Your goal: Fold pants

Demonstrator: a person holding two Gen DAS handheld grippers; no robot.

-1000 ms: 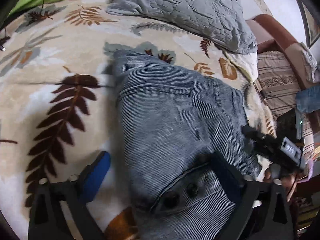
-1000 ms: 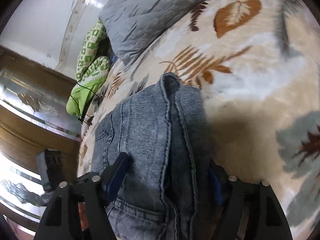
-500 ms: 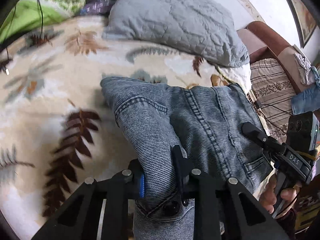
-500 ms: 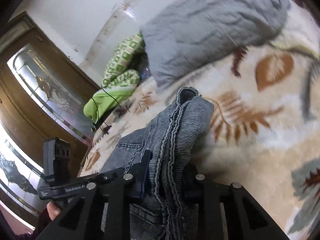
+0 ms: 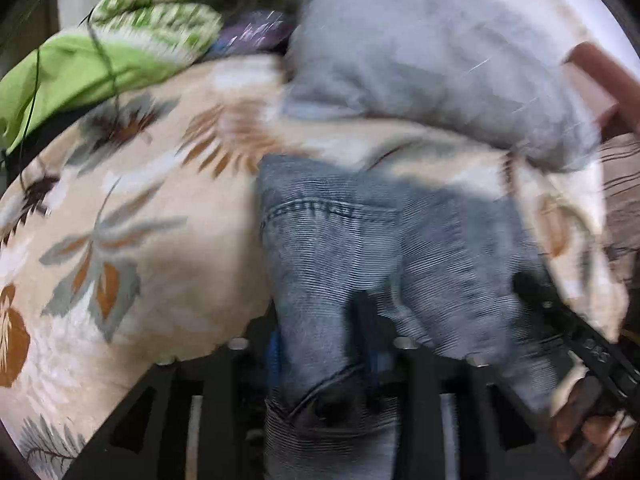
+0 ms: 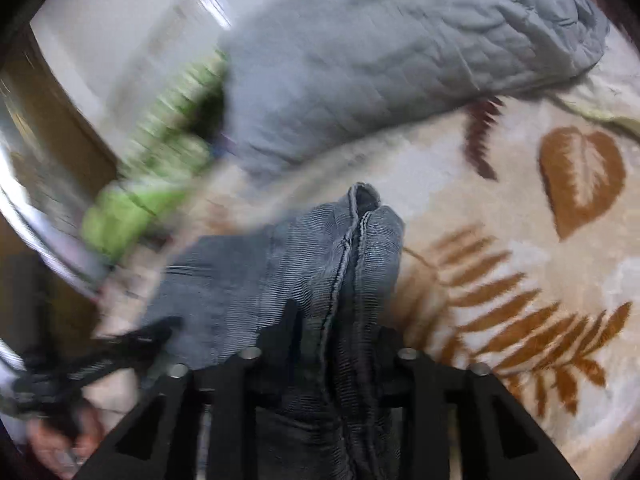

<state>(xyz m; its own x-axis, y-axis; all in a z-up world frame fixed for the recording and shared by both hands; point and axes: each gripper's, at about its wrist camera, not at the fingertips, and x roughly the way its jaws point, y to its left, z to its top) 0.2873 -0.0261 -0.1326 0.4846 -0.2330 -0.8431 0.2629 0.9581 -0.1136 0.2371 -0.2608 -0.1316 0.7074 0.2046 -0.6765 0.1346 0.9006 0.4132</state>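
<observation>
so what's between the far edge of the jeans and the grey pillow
A bare strip of the leaf-print blanket, nothing else; the jeans and grey pillow stay apart. Both wrist views show it, the right one more clearly.

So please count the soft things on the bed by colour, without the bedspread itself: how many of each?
Blue denim: 1, the pants
Grey: 1, the quilted pillow
Green: 1, the patterned bedding
Total: 3

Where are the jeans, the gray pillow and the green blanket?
jeans (image 5: 340, 264): left wrist view, pocket panel.
gray pillow (image 6: 400, 64): right wrist view, quilted middle.
green blanket (image 5: 80, 68): left wrist view, plain green fold.
</observation>
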